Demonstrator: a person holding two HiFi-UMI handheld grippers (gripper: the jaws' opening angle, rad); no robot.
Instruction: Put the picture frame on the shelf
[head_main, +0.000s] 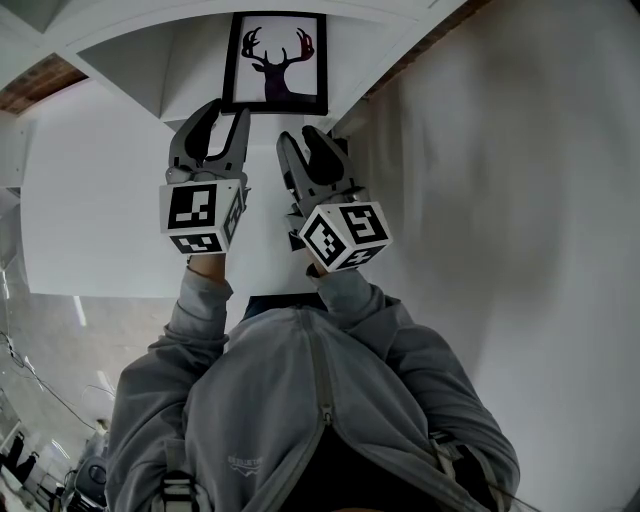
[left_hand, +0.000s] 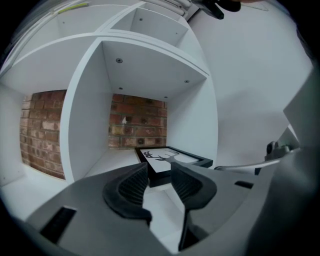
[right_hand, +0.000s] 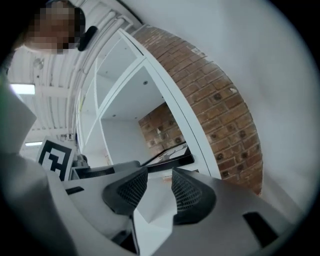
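The picture frame (head_main: 275, 60), black-edged with a dark stag's head on white, is lying flat and face up on the floor of a compartment of the white shelf (head_main: 130, 60), toward that compartment's right side wall. In the left gripper view the frame (left_hand: 172, 159) is resting with a near corner pointing at the camera, and the compartment's open back is showing a brick wall (left_hand: 137, 122) behind it. The left gripper (head_main: 228, 115) is hovering just in front of the frame's near edge, its jaws standing apart with nothing between the ribbed pads; in its own view the left gripper (left_hand: 159, 175) is framing only the white shelf floor and the frame's corner beyond the tips, so it is released and gripping nothing. The right gripper (head_main: 298, 135) is hanging just beside it, close to the shelf's right edge, and its jaws are likewise parted and empty. In the right gripper view the right gripper (right_hand: 159, 175) is looking along the shelf's outer side panel (right_hand: 170, 120), with the frame (right_hand: 170, 159) showing as a thin dark strip past the tips and the brick wall (right_hand: 220, 100) curving away to the right. The left gripper's marker cube (right_hand: 52, 157) is peeking in at that view's left. In the head view both marker cubes (head_main: 203, 215) (head_main: 345, 235) are sitting above the person's grey sleeves (head_main: 200, 300), and a plain white wall (head_main: 500, 150) is filling the right side.
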